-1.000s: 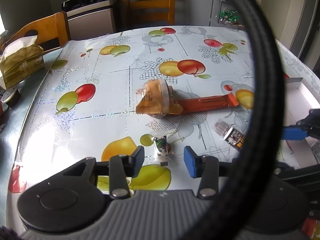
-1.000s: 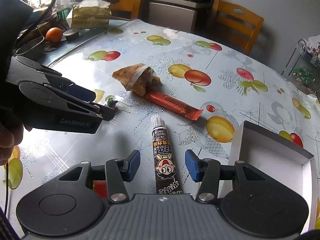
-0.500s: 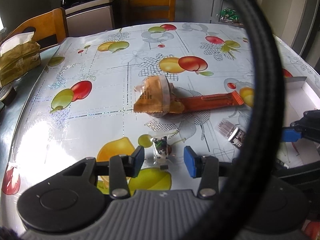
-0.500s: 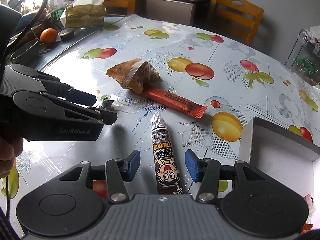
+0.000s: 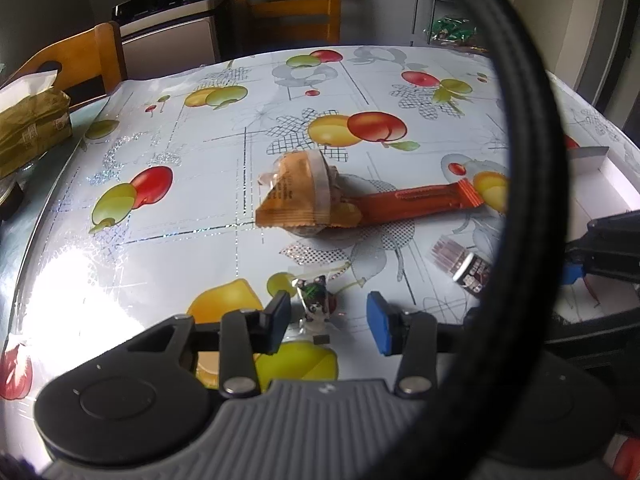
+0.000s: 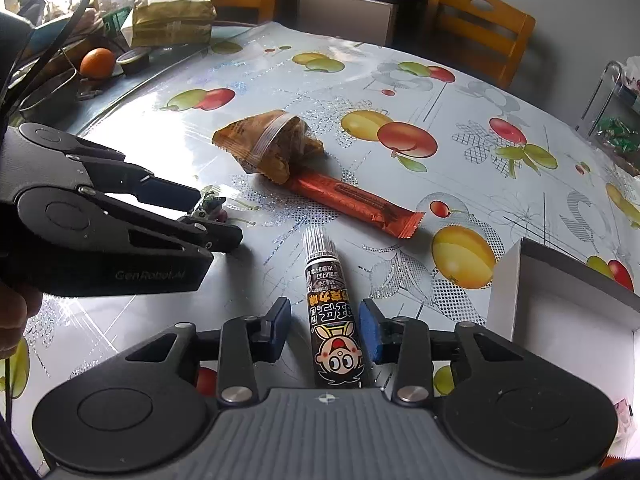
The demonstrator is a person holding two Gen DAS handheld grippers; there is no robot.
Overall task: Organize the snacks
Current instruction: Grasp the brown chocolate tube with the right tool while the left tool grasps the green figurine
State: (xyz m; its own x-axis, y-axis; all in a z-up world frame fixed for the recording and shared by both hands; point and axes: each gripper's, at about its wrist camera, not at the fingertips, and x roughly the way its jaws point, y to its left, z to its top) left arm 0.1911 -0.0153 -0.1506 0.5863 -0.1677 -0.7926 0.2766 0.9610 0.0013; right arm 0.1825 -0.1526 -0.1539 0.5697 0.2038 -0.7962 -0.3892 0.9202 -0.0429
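Both tools closing since before | dark snack stick (image 6: 330, 312) lengthwise between right tool (image 6: 325, 330) pads

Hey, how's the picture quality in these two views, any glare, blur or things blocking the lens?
Left wrist view: strong white glare on the tablecloth at lower left, and a blurred black cable loops close across the lens; edges bend from the fisheye. Right wrist view: sharper, milder sheen, bright window at top left.

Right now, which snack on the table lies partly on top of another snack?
The orange pouch: it overlaps one end of the long red-orange bar. The dark cartoon stick and small candy lie apart.
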